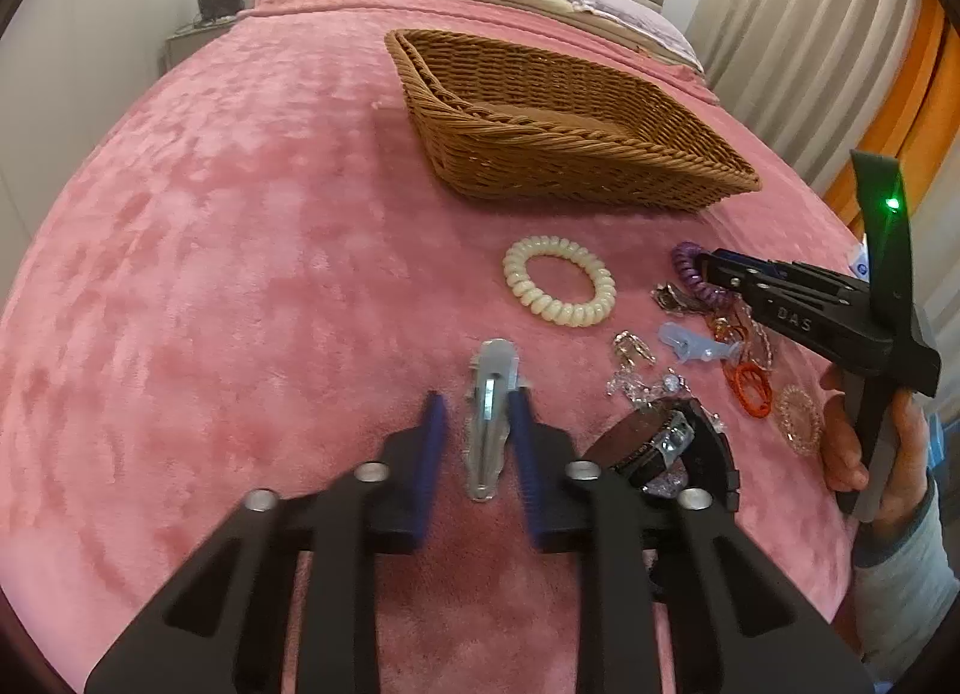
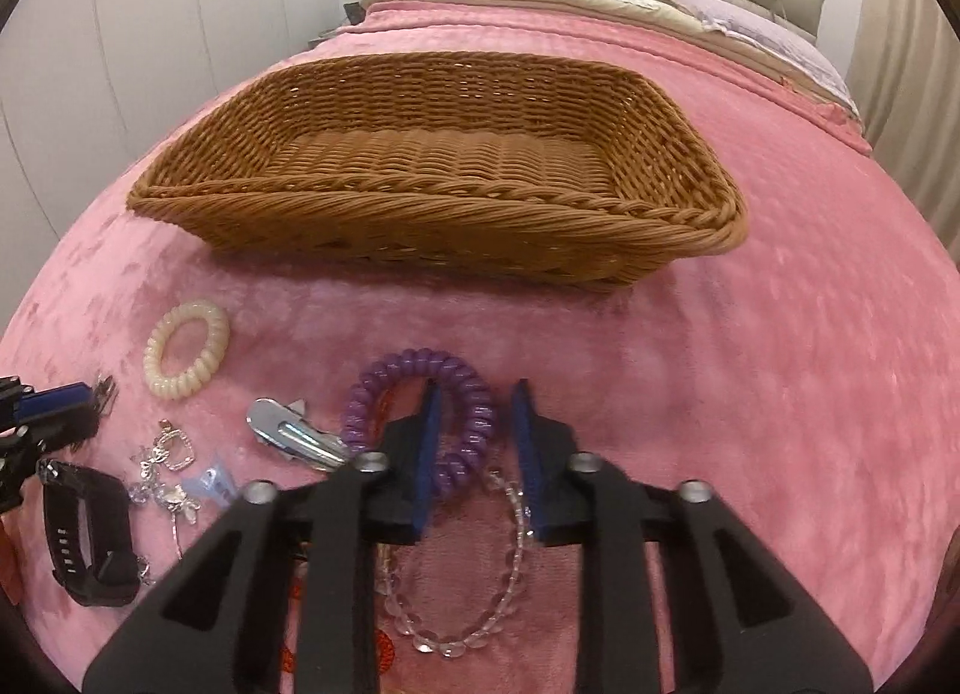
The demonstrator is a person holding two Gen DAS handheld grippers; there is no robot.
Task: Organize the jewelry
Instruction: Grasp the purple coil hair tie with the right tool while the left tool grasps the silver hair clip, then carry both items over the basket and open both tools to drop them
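A: Your biggest thing is the pink blanket (image 2: pixel 780 394) over the bed; on it sits the wicker basket (image 2: pixel 432 214), a shallow brown tray. You can see its woven floor bare from rim to rim.

B: And the jewelry?

A: It all lies on the blanket on the near side of the basket. You have a black watch (image 2: pixel 90 538) at the left of your right camera's view, a cream spiral hair tie (image 1: pixel 559 281) nearest the basket, then a purple spiral hair tie (image 2: pixel 420 418), a clear bead bracelet (image 2: pixel 480 604), a silver hair clip (image 1: pixel 492 418), and a tangle of small silver charms (image 1: pixel 642 379).

B: My grippers?

A: Your left gripper (image 1: pixel 477 424) is parted, blue pads either side of the silver hair clip; the right pad looks to touch the clip's edge, the left stands off it, so nothing is held. Your right gripper (image 2: pixel 477 430) is also spread, with one side of the purple hair tie's loop lying between the pads and not pinched. The bead bracelet lies under it.

B: Anything crowding?

A: An orange hair tie (image 1: pixel 750 388) and a pale blue clip (image 1: pixel 690 346) lie close among the charms.
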